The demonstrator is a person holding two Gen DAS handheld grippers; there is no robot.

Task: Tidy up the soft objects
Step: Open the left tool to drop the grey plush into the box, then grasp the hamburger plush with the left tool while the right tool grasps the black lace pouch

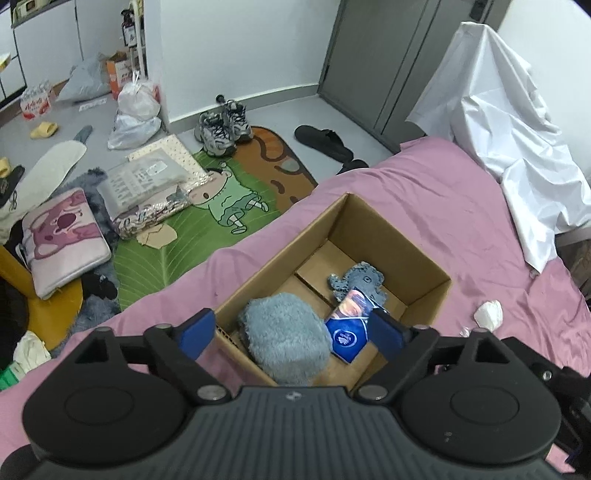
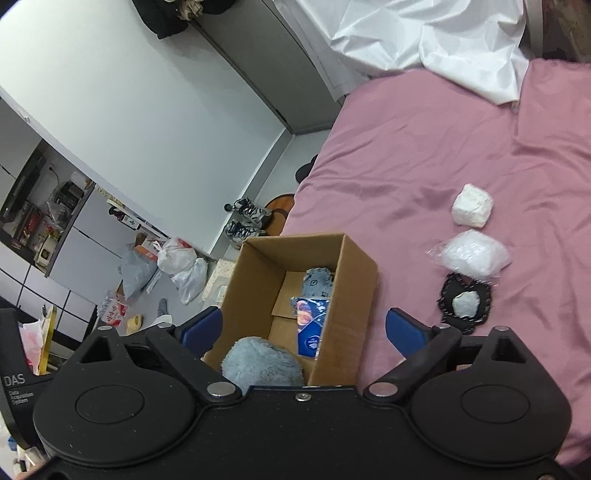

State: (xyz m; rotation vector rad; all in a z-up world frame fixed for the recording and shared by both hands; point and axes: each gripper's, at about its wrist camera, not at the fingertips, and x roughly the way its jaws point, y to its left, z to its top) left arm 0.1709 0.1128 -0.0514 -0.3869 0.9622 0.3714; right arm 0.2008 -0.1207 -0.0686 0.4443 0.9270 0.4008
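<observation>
An open cardboard box [image 1: 388, 236] [image 2: 354, 288] stands on the pink bed [image 1: 443, 192] [image 2: 424, 147]. Inside it lie a fluffy grey-blue plush [image 1: 284, 336] [image 2: 258, 360], a small grey knitted toy [image 1: 360, 280] [image 2: 317, 280] and a blue packet [image 1: 347, 338] [image 2: 310, 332]. My left gripper [image 1: 291, 332] hangs open over the box's near end, the plush below its fingers and untouched. My right gripper [image 2: 304, 326] is open too, straddling the box's near end. On the sheet to the right lie a white soft block [image 2: 472, 210], a clear bag of white stuffing [image 2: 471, 254] and a black-rimmed fluffy piece [image 2: 465, 304].
A crumpled white sheet [image 1: 517, 129] [image 2: 424, 33] drapes over the bed's far end. Left of the bed, the floor holds a green cartoon mat [image 1: 207, 221], sneakers [image 1: 221, 127], plastic bags [image 1: 136, 107] and a pink cushion [image 1: 62, 240]. A white wad [image 1: 489, 314] lies beside the box.
</observation>
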